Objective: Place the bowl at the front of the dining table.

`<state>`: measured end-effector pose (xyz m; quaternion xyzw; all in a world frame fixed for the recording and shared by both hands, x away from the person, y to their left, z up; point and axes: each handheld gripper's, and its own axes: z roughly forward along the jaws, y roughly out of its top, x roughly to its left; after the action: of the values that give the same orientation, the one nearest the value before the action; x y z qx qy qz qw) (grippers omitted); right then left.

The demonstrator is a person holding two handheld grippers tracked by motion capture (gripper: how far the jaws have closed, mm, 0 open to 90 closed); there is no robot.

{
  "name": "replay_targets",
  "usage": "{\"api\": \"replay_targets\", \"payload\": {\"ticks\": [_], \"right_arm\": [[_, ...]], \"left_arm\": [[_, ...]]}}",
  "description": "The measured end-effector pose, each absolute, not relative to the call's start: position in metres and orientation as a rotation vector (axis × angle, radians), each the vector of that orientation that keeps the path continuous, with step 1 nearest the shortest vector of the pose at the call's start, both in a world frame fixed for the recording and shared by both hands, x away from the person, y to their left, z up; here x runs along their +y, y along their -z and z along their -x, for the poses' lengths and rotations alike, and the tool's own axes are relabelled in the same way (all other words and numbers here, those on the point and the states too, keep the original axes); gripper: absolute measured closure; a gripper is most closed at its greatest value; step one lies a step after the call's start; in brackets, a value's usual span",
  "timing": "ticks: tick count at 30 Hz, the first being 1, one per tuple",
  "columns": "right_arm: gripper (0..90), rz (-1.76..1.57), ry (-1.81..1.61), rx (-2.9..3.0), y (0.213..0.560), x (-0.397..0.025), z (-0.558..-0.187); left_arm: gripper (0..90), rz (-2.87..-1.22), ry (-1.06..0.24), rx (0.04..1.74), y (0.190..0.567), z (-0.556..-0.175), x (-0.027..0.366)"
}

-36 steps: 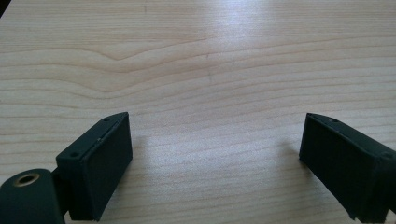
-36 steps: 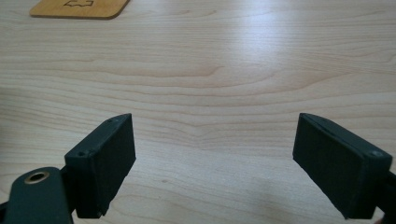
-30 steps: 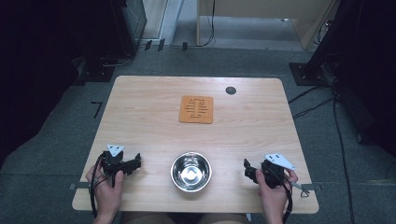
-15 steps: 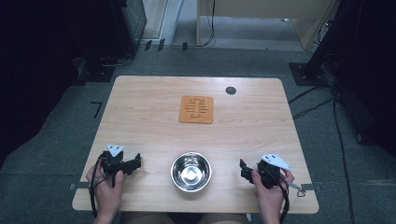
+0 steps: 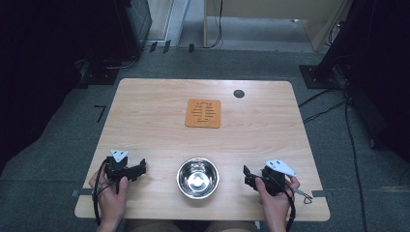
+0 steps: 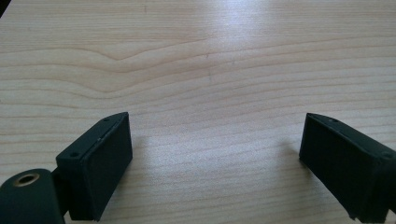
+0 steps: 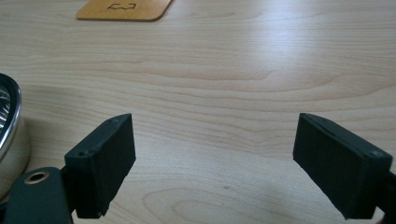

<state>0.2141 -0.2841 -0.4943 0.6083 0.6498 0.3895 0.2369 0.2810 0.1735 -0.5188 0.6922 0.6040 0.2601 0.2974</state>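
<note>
Wood-grain counter (image 5: 159, 116) carries 3 things: a steel bowl (image 5: 197, 177) near the front edge at the middle, an orange mat (image 5: 203, 113) with cut slots farther back, well apart from the bowl, and a small dark disc (image 5: 239, 93) beyond the mat toward the back right. Left gripper (image 5: 139, 169) rests low at the front left, held in the left hand (image 5: 110, 192), with its jaws pointing toward the bowl; in the left gripper view (image 6: 215, 154) the 2 black jaws stand wide apart with bare wood between them. Right gripper (image 5: 247, 176) sits at the front right in the right hand (image 5: 274, 195), also facing the bowl; in the right gripper view (image 7: 215, 154) its jaws are likewise spread wide and hold nothing, the bowl's rim (image 7: 9, 121) shows at the left edge just beside the left jaw, and a corner of the mat (image 7: 123, 9) lies at the top.
</note>
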Motion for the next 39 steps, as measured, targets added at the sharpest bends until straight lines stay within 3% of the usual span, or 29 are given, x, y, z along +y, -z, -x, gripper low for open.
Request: {"api": "replay_targets", "payload": {"ticks": [39], "right_arm": [[13.5, -1.618, -1.124, 1.867, 0.496, -0.239, -0.214]], "left_arm": [[9.2, -1.840, -0.691, 1.606, 0.519, -0.281, 0.174]]}}
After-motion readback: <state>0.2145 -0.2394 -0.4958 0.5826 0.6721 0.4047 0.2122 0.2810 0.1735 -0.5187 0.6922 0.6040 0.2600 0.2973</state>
